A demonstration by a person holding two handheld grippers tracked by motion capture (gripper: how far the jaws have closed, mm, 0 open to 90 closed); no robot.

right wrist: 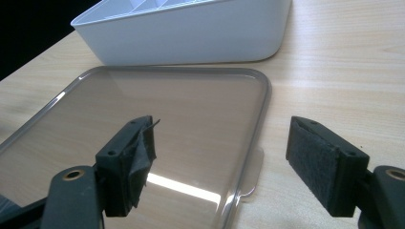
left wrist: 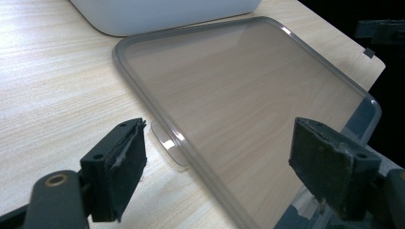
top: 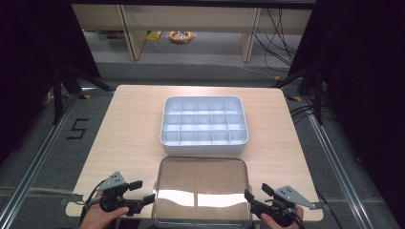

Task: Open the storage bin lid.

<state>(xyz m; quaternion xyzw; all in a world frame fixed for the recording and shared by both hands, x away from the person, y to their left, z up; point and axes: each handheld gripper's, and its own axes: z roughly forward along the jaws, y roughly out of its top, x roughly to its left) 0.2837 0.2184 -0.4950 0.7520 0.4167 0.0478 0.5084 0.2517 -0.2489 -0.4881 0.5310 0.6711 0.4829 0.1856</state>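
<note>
A white compartment box (top: 204, 125) stands mid-table, its near wall just beside a clear flat lid (top: 200, 188) lying at the front edge. Bare wood runs wide down both sides (left and right alike) and behind the box, leaving open passage around the table (top: 129, 129).

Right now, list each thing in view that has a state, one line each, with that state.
Box: white, open on top, lid off, compartments look empty.
Lid: clear, lying flat on the table in front of the box, not on it.
Left gripper: jaws open at the lid's left edge, holding nothing.
Right gripper: jaws open at the lid's right edge, holding nothing.
</note>
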